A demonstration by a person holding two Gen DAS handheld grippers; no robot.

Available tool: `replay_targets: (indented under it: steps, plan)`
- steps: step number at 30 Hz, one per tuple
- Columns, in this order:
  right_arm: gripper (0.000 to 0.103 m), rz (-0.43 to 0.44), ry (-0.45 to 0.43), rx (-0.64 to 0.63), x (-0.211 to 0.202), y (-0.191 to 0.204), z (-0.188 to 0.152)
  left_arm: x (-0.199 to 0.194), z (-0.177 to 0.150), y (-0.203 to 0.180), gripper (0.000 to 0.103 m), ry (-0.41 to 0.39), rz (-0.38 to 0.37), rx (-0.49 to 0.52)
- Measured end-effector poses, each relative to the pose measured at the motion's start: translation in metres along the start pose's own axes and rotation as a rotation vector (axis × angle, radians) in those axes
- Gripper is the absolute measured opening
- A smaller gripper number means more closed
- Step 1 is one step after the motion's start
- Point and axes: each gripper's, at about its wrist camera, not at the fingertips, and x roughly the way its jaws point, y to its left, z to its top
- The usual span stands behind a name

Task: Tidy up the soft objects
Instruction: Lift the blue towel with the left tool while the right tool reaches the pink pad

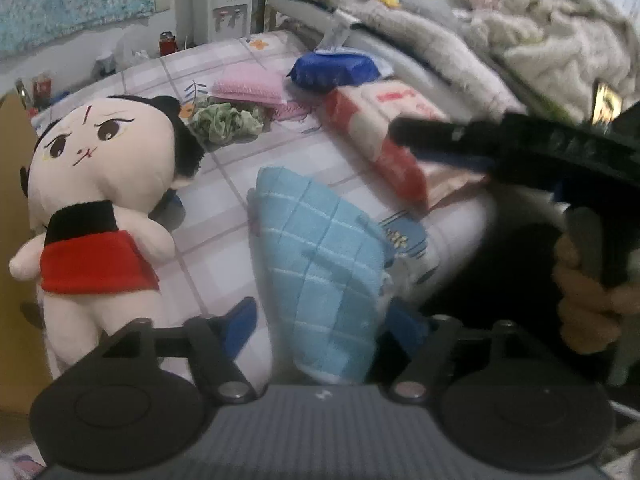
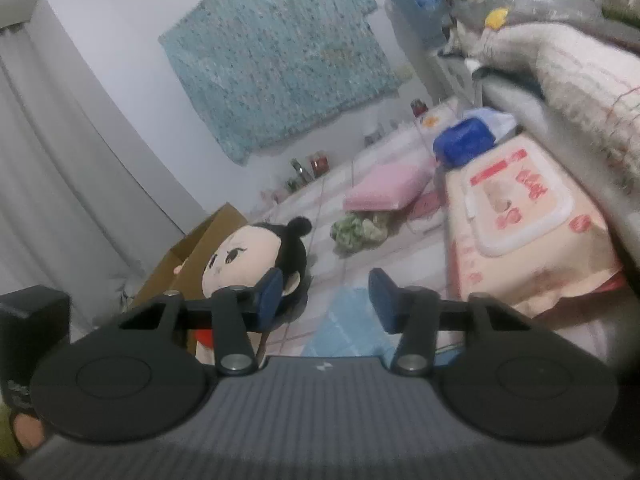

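A light blue checked towel (image 1: 320,260) lies bunched on the pink plaid bed sheet (image 1: 224,192). It runs between the blue pads of my left gripper (image 1: 322,320), which is open, with a gap showing at the left pad. A plush doll (image 1: 100,184) in a red skirt lies to its left. My right gripper (image 2: 328,300) hovers open above the towel (image 2: 348,328) with nothing between its fingers. The doll's head (image 2: 248,256) is just beyond its left finger. A hand (image 1: 584,288) grips the right tool at the frame's right edge.
A green scrunched cloth (image 1: 224,120), a folded pink cloth (image 1: 248,86), a blue pack (image 1: 336,70) and a wet-wipes pack (image 1: 380,128) lie farther back. Piled blankets (image 1: 520,40) fill the right side. A cardboard box (image 2: 200,248) stands beside the bed.
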Motion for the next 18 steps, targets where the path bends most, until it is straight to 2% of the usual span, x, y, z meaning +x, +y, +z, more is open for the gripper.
replay_targets:
  steps: [2,6,8,13,18]
  plan:
    - [0.040,0.002,0.034,0.021,0.006,0.003,0.001,-0.001,0.003,0.007,0.080,-0.015,-0.038,-0.039]
    - [0.039,0.026,0.126,0.107,0.018,0.002,0.002,0.016,0.013,0.011,0.080,-0.021,-0.045,-0.035]
    - [0.040,0.033,0.188,0.161,0.029,-0.004,0.000,0.031,0.016,0.012,0.080,0.003,-0.046,-0.034]
    - [0.043,-0.055,0.319,0.243,0.066,-0.016,-0.013,0.059,0.017,0.017,0.079,0.052,-0.053,-0.045]
    - [0.045,0.005,0.372,0.326,0.091,-0.027,-0.025,0.069,0.015,0.017,0.079,0.061,-0.047,-0.045]
